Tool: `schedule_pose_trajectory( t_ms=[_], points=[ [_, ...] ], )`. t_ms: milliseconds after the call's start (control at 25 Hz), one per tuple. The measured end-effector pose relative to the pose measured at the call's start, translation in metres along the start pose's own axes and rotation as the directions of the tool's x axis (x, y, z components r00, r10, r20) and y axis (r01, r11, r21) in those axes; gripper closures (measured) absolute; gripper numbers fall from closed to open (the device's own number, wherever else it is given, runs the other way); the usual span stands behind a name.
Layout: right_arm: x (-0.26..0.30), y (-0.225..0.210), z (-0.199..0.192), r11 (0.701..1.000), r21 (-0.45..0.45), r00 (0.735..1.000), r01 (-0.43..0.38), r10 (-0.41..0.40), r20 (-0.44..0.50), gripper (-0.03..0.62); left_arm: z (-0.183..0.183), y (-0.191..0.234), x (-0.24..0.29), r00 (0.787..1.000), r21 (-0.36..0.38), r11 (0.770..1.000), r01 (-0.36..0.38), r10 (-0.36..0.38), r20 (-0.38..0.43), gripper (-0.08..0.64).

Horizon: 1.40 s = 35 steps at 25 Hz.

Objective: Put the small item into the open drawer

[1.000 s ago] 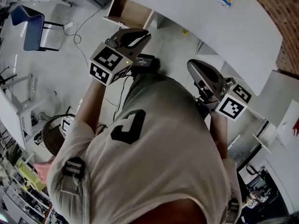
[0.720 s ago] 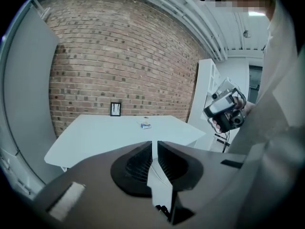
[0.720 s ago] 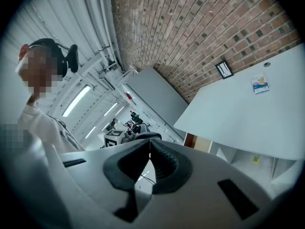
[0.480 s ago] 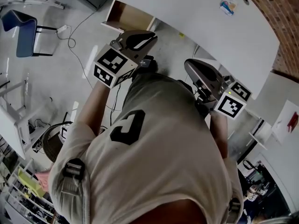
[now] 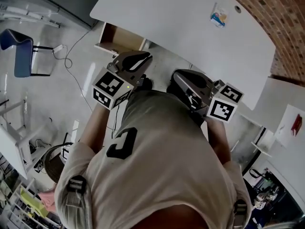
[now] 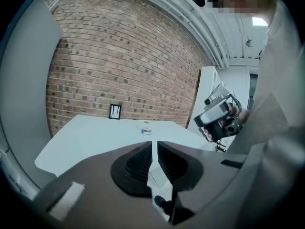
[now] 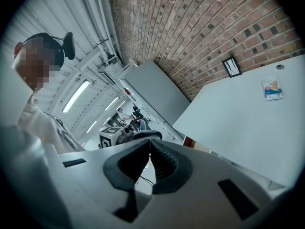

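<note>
The small item (image 5: 218, 17), a flat blue and orange packet, lies far back on the white table (image 5: 181, 18). It also shows in the left gripper view (image 6: 146, 131) and the right gripper view (image 7: 270, 88). The open drawer (image 5: 119, 38), with a wooden inside, sticks out under the table's left end. My left gripper (image 5: 136, 61) hovers just in front of the drawer, jaws shut with only a thin slit and nothing between them (image 6: 155, 144). My right gripper (image 5: 188, 82) is held over the floor short of the table's front edge, jaws shut and empty (image 7: 149, 142).
A brick wall (image 5: 281, 23) runs behind the table, with a small black frame (image 6: 115, 111) at its foot. A blue chair (image 5: 21, 51) and loose cables (image 5: 71, 46) are on the floor at left. A white cabinet (image 5: 286, 104) stands at right.
Both grippers have drawn closer together and nearer the table. The view has shifted, so more of the table and the drawer shows. The jaws stay shut.
</note>
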State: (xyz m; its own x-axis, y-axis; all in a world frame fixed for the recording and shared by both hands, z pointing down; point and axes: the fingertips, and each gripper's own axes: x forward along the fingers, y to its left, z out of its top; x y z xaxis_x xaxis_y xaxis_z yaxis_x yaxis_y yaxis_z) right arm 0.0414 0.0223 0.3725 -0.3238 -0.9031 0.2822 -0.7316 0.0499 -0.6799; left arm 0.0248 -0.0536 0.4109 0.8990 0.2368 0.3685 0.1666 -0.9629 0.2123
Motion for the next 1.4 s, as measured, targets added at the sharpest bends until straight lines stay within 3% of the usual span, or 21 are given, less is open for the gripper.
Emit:
schedule_pose_trajectory(
  t_ms=[320, 480, 600, 680, 800, 880, 1000, 1080, 1120, 1240, 1400],
  points=[
    [-0.044, -0.07, 0.042, 0.995, -0.095, 0.999, 0.019, -0.022, -0.033, 0.586, 0.035, -0.015, 0.062, 0.999, 0.016, 0.999, -0.046, 0.046, -0.025, 0.529],
    [-0.082, -0.138, 0.06, 0.983, -0.16, 0.993, 0.095, -0.104, -0.052, 0.586, 0.046, -0.022, 0.099, 0.994, 0.017, 0.997, -0.077, 0.078, -0.071, 0.528],
    [-0.106, -0.203, 0.066, 0.959, -0.212, 0.975, 0.19, -0.21, -0.075, 0.586, 0.052, -0.029, 0.122, 0.991, 0.019, 0.995, -0.097, 0.098, -0.09, 0.528],
    [-0.118, -0.25, 0.067, 0.921, -0.281, 0.947, 0.269, -0.306, -0.096, 0.586, 0.057, -0.033, 0.135, 0.99, 0.033, 0.993, -0.11, 0.112, -0.09, 0.528],
    [-0.128, -0.325, 0.068, 0.829, -0.422, 0.883, 0.367, -0.453, -0.123, 0.584, 0.061, -0.039, 0.151, 0.986, 0.045, 0.991, -0.123, 0.128, -0.111, 0.529],
    [-0.128, -0.367, 0.068, 0.761, -0.522, 0.841, 0.385, -0.522, -0.141, 0.584, 0.063, -0.041, 0.16, 0.982, 0.047, 0.99, -0.136, 0.141, -0.126, 0.529],
    [-0.122, -0.412, 0.07, 0.679, -0.637, 0.801, 0.365, -0.578, -0.156, 0.583, 0.064, -0.043, 0.169, 0.977, 0.047, 0.986, -0.158, 0.163, -0.141, 0.529],
    [-0.115, -0.431, 0.066, 0.649, -0.683, 0.781, 0.335, -0.597, -0.183, 0.548, 0.062, -0.045, 0.171, 0.971, 0.046, 0.984, -0.171, 0.176, -0.163, 0.528],
    [-0.112, -0.439, 0.062, 0.634, -0.704, 0.77, 0.319, -0.607, -0.198, 0.496, 0.06, -0.047, 0.171, 0.967, 0.045, 0.983, -0.177, 0.182, -0.179, 0.528],
    [-0.105, -0.462, 0.055, 0.578, -0.766, 0.731, 0.281, -0.646, -0.219, 0.492, 0.059, -0.047, 0.172, 0.959, 0.048, 0.977, -0.207, 0.213, -0.187, 0.528],
    [-0.083, -0.478, 0.056, 0.567, -0.789, 0.719, 0.237, -0.648, -0.25, 0.492, 0.064, -0.034, 0.166, 0.942, 0.066, 0.957, -0.283, 0.29, -0.17, 0.528]
  ],
)
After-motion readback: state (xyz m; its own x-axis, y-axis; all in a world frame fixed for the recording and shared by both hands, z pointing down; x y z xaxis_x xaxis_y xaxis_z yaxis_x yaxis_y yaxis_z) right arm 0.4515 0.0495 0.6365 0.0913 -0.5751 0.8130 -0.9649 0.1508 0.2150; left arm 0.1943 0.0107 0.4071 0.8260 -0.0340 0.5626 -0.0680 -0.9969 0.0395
